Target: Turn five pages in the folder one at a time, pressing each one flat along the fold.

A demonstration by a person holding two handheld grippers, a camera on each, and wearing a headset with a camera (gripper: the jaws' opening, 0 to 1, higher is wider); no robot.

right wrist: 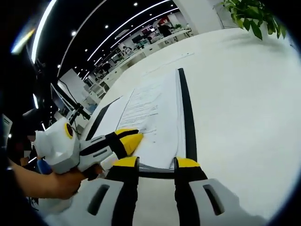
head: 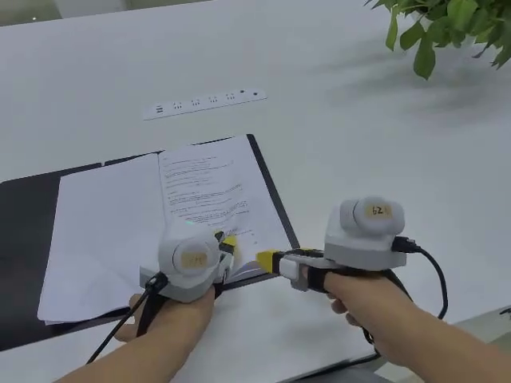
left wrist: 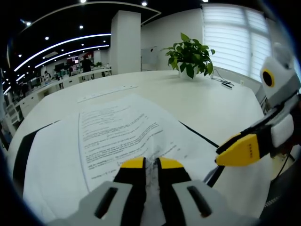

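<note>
**A:** In the head view, where is the folder lying?

**B:** The folder (head: 24,239) is lying open on the white table (head: 359,120), close to the person. The top page (head: 207,191) on its right half is facing up. The left gripper (head: 229,246) is sitting at the near edge of this page. The right gripper (head: 267,259) is pointing at the same edge from the right side.

**A:** Why are both working at one edge?

**B:** I am thinking that the loose edge is the easiest place to separate one sheet from the others (this is only my judgement).

**A:** And the left gripper view?

**B:** There the left gripper (left wrist: 151,164) is keeping its jaws almost together. A thin strip of the top page (left wrist: 117,132) is showing between them. So I am judging that it is pinching this one sheet at the edge, in order to turn it. The right gripper (left wrist: 240,150) is showing at the right, just beside the page.

**A:** And the right gripper view?

**B:** The right gripper (right wrist: 156,162) is holding its jaws apart, released, and it is grasping nothing. The near edge of the folder (right wrist: 186,108) is running across just at its tips. The left gripper (right wrist: 128,137) is resting on the top page (right wrist: 155,108) at the left. Perhaps the free gripper is standing ready for pressing along the fold.
</note>
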